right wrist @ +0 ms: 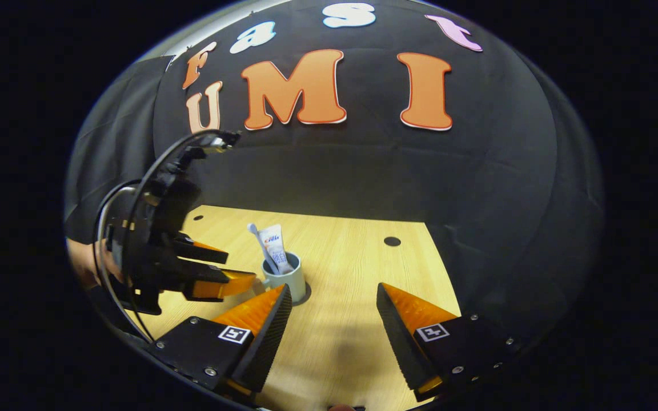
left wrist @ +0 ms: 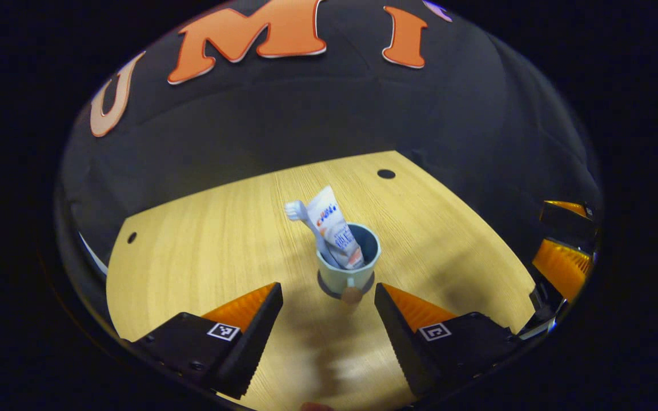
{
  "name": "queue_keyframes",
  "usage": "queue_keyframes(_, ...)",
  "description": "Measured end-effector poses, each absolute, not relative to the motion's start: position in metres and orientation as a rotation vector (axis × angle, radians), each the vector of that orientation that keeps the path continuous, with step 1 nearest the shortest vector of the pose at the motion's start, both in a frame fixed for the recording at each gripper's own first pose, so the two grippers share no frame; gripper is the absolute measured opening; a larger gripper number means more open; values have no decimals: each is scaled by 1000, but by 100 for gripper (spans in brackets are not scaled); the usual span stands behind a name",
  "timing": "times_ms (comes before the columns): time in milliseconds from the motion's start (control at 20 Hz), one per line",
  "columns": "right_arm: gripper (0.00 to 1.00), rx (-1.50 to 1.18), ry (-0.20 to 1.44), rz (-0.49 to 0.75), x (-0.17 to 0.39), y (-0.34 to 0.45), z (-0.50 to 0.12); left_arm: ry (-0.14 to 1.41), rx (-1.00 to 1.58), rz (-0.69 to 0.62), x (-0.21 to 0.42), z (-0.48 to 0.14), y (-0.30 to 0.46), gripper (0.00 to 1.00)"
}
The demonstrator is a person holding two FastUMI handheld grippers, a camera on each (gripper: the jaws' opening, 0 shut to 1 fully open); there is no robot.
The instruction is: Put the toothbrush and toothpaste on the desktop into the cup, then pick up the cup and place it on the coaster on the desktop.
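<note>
Left gripper view: my left gripper (left wrist: pixel 329 297) is spread wide and holds nothing, its two wedge-shaped fingers ridged along their inner faces. Just beyond the tips, between them, stands the round cup (left wrist: pixel 349 264), smooth and pale, its small handle facing me. It sits on a dark round coaster (left wrist: pixel 329 286) whose edge shows around its base. A flat, crimped toothpaste (left wrist: pixel 336 227) tube and a toothbrush (left wrist: pixel 300 214) stand in the cup, leaning left, bristles up. Under everything lies the desktop (left wrist: pixel 203 240), light wood with a fine straight grain. In the right gripper view my right gripper (right wrist: pixel 334 294) is likewise wide open and empty, with the cup just past its left finger.
</note>
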State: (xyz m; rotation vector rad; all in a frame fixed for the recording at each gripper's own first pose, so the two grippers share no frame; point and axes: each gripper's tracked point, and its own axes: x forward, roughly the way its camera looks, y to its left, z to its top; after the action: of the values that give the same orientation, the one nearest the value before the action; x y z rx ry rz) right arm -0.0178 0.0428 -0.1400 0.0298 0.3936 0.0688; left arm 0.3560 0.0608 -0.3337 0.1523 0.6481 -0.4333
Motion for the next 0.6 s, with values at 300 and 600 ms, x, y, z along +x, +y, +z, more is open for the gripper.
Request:
queue_keyframes(300,90,3,241,83,3,54,-92,384,118,-294,359,-267,112,97)
queue_keyframes(600,90,8,121,141,6,81,-40,150,42,-111,342,-198,180,97)
